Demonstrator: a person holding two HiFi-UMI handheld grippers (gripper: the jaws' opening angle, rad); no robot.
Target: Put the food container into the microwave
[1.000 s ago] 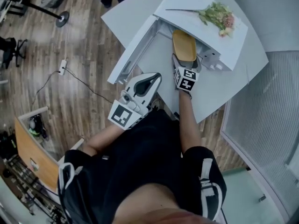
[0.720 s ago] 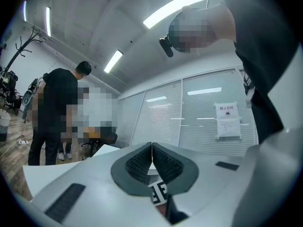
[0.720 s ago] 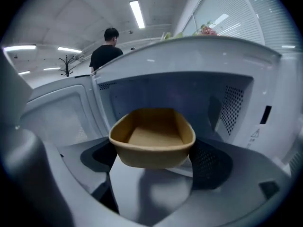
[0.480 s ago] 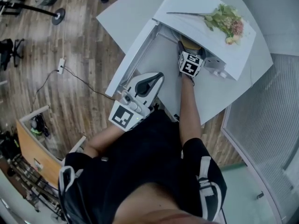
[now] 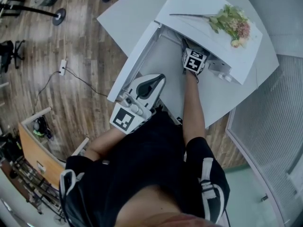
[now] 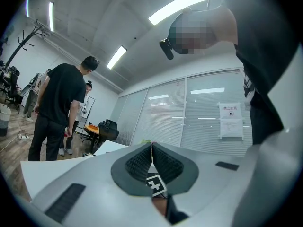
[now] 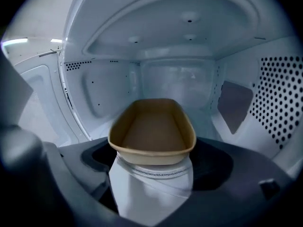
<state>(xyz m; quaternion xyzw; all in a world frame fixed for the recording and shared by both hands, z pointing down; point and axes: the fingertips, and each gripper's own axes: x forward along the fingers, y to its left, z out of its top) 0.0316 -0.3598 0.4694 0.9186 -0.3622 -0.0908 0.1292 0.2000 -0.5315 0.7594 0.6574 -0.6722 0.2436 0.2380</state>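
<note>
The fingers (image 7: 147, 183) of the right gripper (image 7: 151, 167) pinch the near end wall of the tan food container (image 7: 152, 126), which sits well inside the cavity of the microwave (image 7: 189, 37) and looks empty. The left gripper (image 6: 151, 162) has its fingers pressed together on nothing and is held near the person's body, beside the open door (image 5: 135, 56). The gripper's own body hides the cavity floor, so it cannot be told whether the container's base rests there. That is the main risk: since only one end is held, a release in mid-air would probably let the container drop, tip or skid. If the gripper were pulled back before the fingers have spread fully, it could drag the container out toward the worktop (image 5: 227, 93). A sideways drift could also knock the container against the cavity walls.
</note>
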